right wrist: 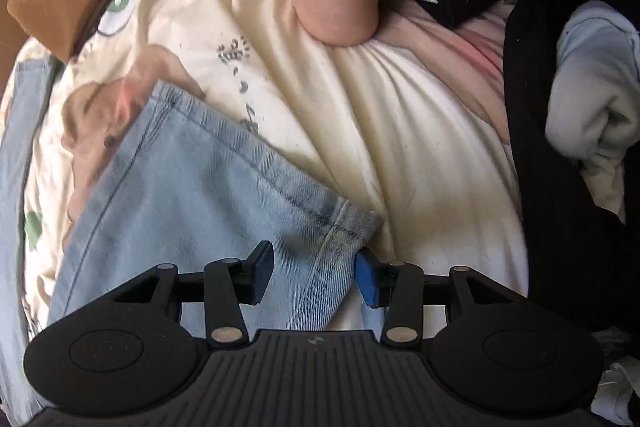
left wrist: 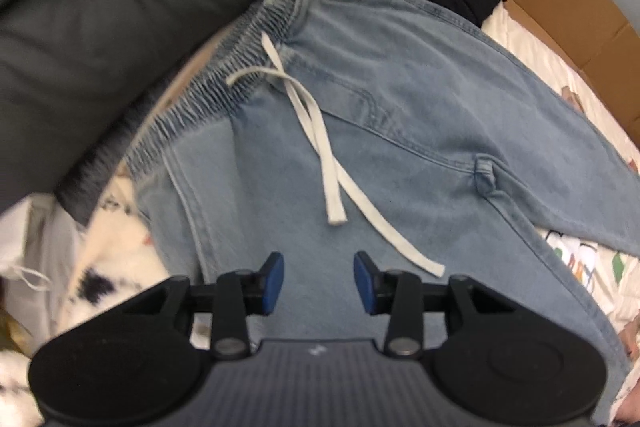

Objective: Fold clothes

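One pair of light blue jeans point(left wrist: 400, 131) lies spread on a cream printed bedsheet point(right wrist: 360, 107), its two white drawstring ends point(left wrist: 320, 131) trailing down the front. The left claw point(left wrist: 319, 281) hovers spread and empty above the denim. The right claw point(right wrist: 315, 273) is spread around a hemmed leg cuff point(right wrist: 280, 187), not pinching it.

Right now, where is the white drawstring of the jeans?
In the left wrist view, the drawstring lies on the jeans, running from the waistband down toward the open left tongs.
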`<state>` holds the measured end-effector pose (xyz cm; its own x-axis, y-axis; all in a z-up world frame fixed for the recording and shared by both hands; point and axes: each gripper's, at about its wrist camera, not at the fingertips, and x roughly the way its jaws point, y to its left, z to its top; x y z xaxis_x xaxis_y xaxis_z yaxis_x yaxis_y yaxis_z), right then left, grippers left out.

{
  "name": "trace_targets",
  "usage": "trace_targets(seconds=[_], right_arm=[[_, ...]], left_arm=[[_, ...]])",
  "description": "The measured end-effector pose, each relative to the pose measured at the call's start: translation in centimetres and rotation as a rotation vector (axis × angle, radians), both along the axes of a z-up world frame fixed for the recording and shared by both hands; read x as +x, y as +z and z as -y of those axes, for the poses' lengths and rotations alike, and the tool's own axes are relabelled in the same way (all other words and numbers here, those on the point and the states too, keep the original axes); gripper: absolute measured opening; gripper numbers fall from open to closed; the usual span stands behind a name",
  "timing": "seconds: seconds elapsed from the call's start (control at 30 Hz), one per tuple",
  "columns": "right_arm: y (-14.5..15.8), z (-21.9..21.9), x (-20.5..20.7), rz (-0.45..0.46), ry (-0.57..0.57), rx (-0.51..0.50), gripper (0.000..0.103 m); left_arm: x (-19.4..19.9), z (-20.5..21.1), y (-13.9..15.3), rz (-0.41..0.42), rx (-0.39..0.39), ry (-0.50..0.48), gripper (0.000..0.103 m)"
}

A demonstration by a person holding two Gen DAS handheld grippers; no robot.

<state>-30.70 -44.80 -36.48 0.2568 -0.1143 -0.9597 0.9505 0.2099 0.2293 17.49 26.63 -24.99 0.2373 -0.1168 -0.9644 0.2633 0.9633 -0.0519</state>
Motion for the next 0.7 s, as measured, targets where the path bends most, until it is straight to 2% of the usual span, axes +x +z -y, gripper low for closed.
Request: trace_targets(seconds=[0.07, 0.1, 0.13, 0.23, 0.3, 0.37, 0.4, 0.5, 0.7], right_arm=[[-0.3, 0.0, -0.1, 0.001, -0.015, 0.013, 0.050], [-0.5, 0.0, -0.1, -0.002, -0.021, 0.024, 0.050], [-0.8, 0.1, -0.1, -0.005, -0.028, 0.035, 0.050], [-2.2, -0.1, 0.0, 0.005, -0.039, 0.106, 0.050], [-2.4, -0.1, 0.0, 0.029, -0.050, 0.118, 0.049], [-2.1, 0.1, 0.2, 0.047, -0.050, 0.110, 0.031], [-2.0, 0.3, 0.4, 0.049, -0.039, 0.103, 0.011], [-1.5, 0.7, 1.0, 0.050, -0.009, 0.083, 0.007], [-0.6, 1.2, 1.3, -0.014, 0.021, 0.055, 0.005]], left_arm=[[0.4, -0.2, 0.1, -0.001, 0.043, -0.004, 0.043], [0.6, -0.5, -0.3, -0.017, 0.080, 0.006, 0.048], [0.8, -0.8, -0.8, -0.038, 0.105, 0.026, 0.048], [1.4, -2.4, -2.8, -0.116, 0.118, 0.125, 0.047], [1.4, -2.8, -3.5, -0.114, 0.135, 0.128, 0.047], [1.6, -3.3, -4.2, -0.111, 0.156, 0.140, 0.047], [1.8, -3.7, -4.6, -0.111, 0.168, 0.153, 0.047], [2.7, -5.6, -5.9, -0.114, 0.157, 0.219, 0.047], [4.0, -7.9, -8.6, -0.138, 0.137, 0.308, 0.049]])
